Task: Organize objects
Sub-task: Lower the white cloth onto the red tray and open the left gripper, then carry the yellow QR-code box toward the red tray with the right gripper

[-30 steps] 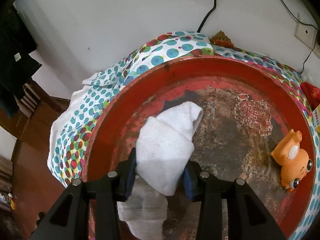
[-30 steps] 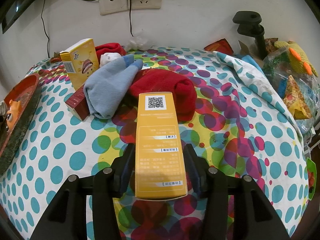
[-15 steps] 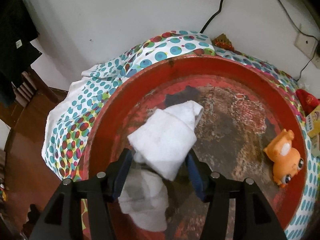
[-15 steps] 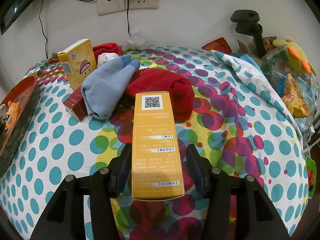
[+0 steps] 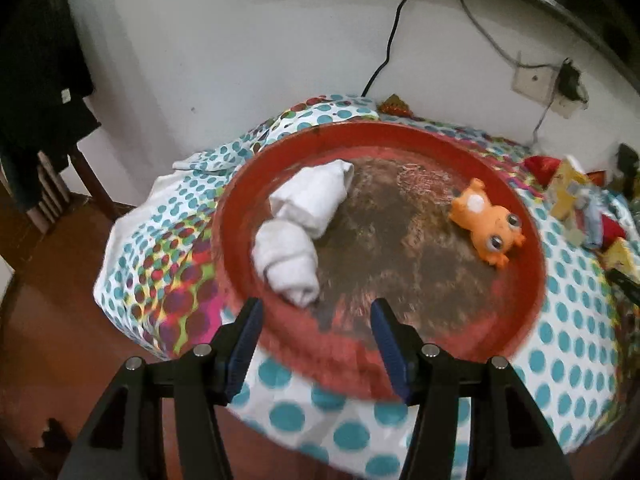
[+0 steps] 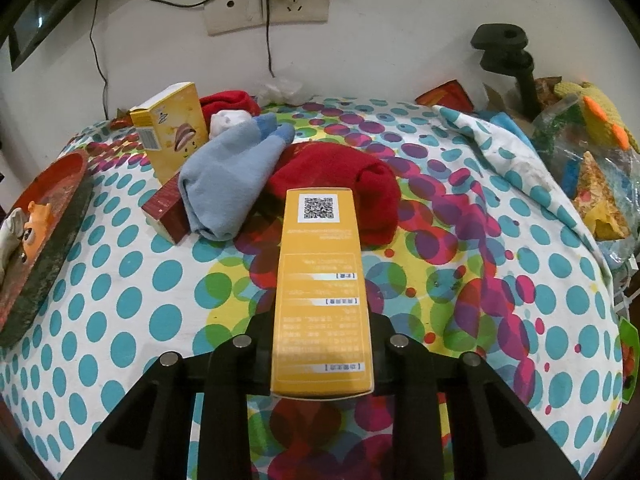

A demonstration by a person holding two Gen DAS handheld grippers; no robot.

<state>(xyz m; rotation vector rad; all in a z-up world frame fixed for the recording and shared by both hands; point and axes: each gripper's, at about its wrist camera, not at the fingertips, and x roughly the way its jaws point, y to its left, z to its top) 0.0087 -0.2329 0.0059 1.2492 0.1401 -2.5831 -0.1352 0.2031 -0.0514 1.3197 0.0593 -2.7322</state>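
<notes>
Clamped between the right gripper fingers above the polka-dot tablecloth, a yellow box with long axis running straight away, QR-code end aimed at the red sock; spread wide and holding nothing, the left gripper over the red tray's near rim, white socks lying inside.

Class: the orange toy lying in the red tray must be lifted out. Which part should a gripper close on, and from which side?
Grip the orange toy across its narrower body, behind the wide head, coming from above: it lies flat in the red tray, close to the rim, so a sideways approach looks blocked.
</notes>
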